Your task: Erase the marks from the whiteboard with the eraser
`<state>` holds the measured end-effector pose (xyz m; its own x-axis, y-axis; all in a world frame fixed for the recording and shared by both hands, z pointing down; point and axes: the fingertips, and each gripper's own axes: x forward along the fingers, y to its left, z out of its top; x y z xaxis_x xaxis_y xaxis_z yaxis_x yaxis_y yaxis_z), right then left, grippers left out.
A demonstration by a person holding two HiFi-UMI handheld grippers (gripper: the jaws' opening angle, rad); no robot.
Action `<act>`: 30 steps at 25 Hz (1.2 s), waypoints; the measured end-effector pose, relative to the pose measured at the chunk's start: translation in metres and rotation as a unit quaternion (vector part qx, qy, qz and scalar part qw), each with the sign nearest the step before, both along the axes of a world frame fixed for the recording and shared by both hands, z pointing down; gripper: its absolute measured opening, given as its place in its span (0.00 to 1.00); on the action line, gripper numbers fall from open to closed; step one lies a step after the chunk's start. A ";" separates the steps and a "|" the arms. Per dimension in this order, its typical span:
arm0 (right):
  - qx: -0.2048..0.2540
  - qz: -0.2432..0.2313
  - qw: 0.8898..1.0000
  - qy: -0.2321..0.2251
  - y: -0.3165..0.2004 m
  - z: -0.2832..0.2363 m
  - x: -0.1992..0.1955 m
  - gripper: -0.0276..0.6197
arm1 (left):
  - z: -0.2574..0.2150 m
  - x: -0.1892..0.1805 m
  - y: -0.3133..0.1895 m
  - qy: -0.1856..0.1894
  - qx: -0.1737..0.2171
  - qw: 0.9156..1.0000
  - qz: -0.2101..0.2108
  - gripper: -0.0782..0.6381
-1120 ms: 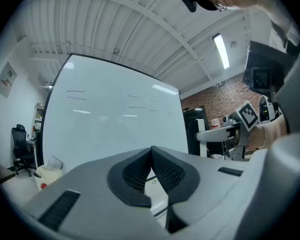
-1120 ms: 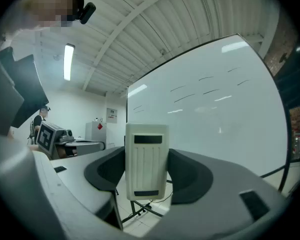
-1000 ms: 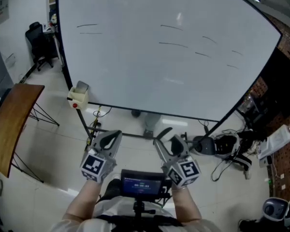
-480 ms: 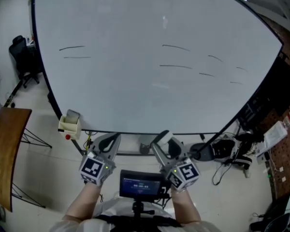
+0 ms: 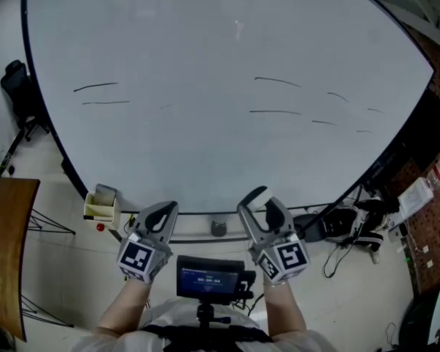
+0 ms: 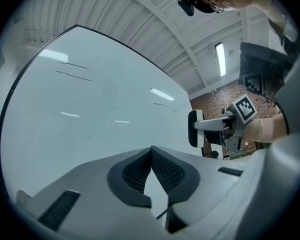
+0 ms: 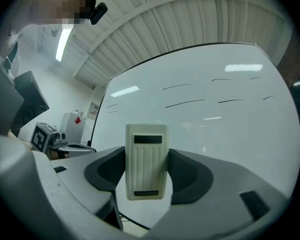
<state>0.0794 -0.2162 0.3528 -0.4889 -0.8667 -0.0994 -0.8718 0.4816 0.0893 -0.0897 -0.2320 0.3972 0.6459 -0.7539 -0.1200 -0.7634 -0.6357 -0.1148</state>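
Observation:
A large whiteboard (image 5: 205,123) fills the head view, with short black marks at its left (image 5: 95,87) and several at its right (image 5: 277,81). The marks also show in the right gripper view (image 7: 185,104). My right gripper (image 5: 262,205) is shut on a cream eraser (image 7: 146,160), held upright between its pads just below the board's lower edge. My left gripper (image 5: 156,217) is shut with nothing in it, its pads meeting (image 6: 151,164), and it hangs level with the right one.
A small cream box (image 5: 100,204) hangs at the board's lower left corner. A wooden table (image 5: 4,248) stands at far left. Cables, bags and shoes (image 5: 348,222) lie on the floor at right. A screen (image 5: 209,278) sits between my hands.
The view has closed in on the whiteboard, and both grippers now sit nearer its lower edge. The eraser stays gripped in the right one.

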 end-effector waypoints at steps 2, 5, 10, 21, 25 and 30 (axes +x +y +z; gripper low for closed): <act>0.014 -0.001 1.000 0.008 -0.010 -0.012 0.001 0.45 | -0.001 0.002 -0.005 -0.001 0.001 1.000 0.000 0.10; 0.034 -0.006 0.999 0.020 -0.024 -0.032 0.000 0.45 | -0.008 0.008 -0.011 -0.003 0.006 1.000 -0.002 0.10; 0.076 0.018 0.996 0.045 -0.052 -0.074 0.005 0.45 | -0.026 0.022 -0.022 -0.009 0.025 1.000 -0.003 0.10; 0.116 0.068 0.988 0.077 -0.102 -0.127 -0.011 0.45 | -0.018 0.034 -0.036 -0.004 0.015 1.000 -0.008 0.10; 0.129 0.069 0.985 0.087 -0.110 -0.133 -0.025 0.45 | -0.013 0.027 -0.041 0.002 0.009 1.000 -0.012 0.10; 0.164 0.071 0.981 0.076 -0.117 -0.143 -0.035 0.45 | -0.010 0.021 -0.049 0.008 0.001 1.000 -0.013 0.10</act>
